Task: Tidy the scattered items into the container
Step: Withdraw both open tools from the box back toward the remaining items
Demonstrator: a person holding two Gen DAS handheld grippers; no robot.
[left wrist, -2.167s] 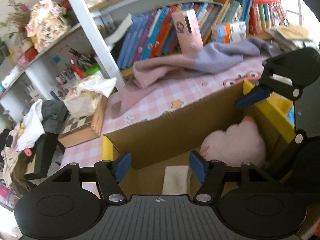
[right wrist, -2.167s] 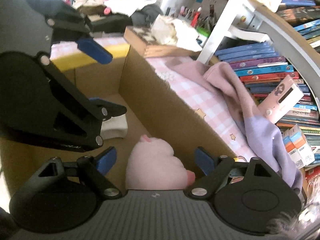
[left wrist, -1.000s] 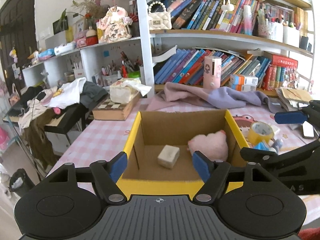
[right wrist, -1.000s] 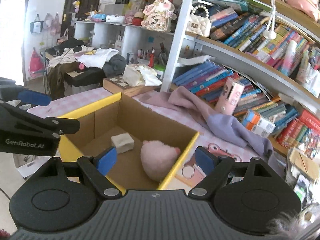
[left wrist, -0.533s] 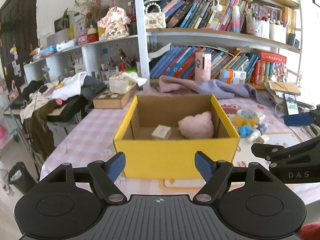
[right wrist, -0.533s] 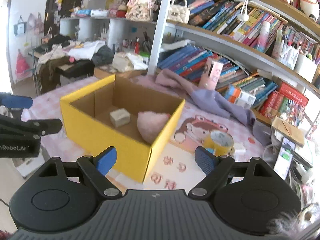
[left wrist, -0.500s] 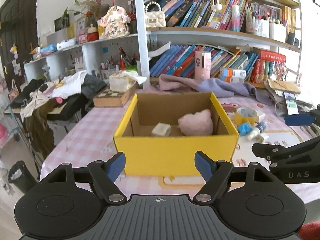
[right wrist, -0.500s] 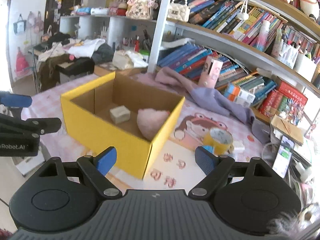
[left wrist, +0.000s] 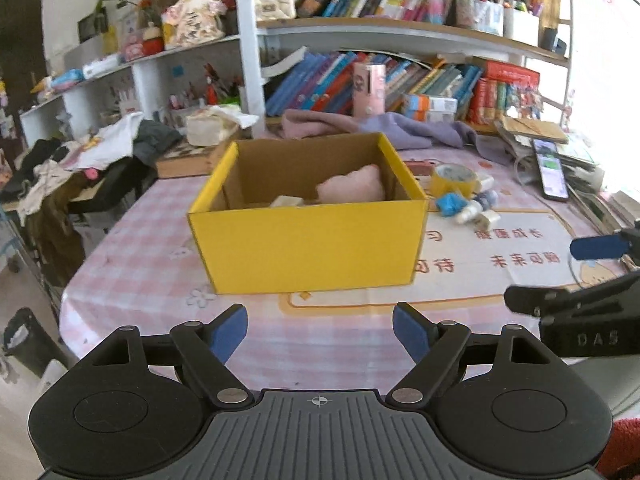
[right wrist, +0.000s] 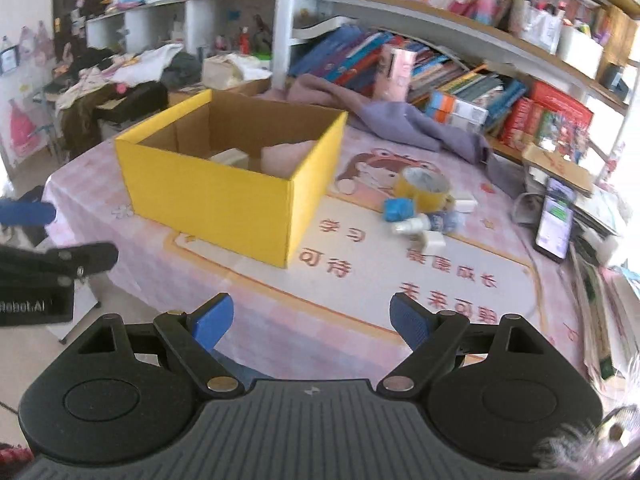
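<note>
A yellow cardboard box (left wrist: 308, 240) (right wrist: 208, 196) stands on the pink checked table. Inside lie a pink plush toy (left wrist: 352, 186) (right wrist: 286, 156) and a small beige block (left wrist: 286, 201) (right wrist: 230, 157). To the box's right sit a yellow tape roll (left wrist: 454, 176) (right wrist: 424, 186), a blue crumpled piece (left wrist: 448, 203) (right wrist: 397, 209), a small bottle (right wrist: 412, 224) and a white block (right wrist: 434, 240). My left gripper (left wrist: 320, 330) hangs in front of the box, its jaws opening, nothing between them. My right gripper (right wrist: 310, 318) is open and empty over the printed mat.
A phone (left wrist: 554, 170) (right wrist: 556, 218) lies at the right by stacked papers. A purple cloth (right wrist: 400, 120) and a pink carton (left wrist: 368, 90) sit behind the box before the bookshelf. A chessboard box (left wrist: 188, 158) with tissues is at the back left. The table's near edge runs under both grippers.
Both grippers have pulled back out of the box and away from it, so the box's front wall now shows. The left jaws have spread wider. The plush and block stay in the box.
</note>
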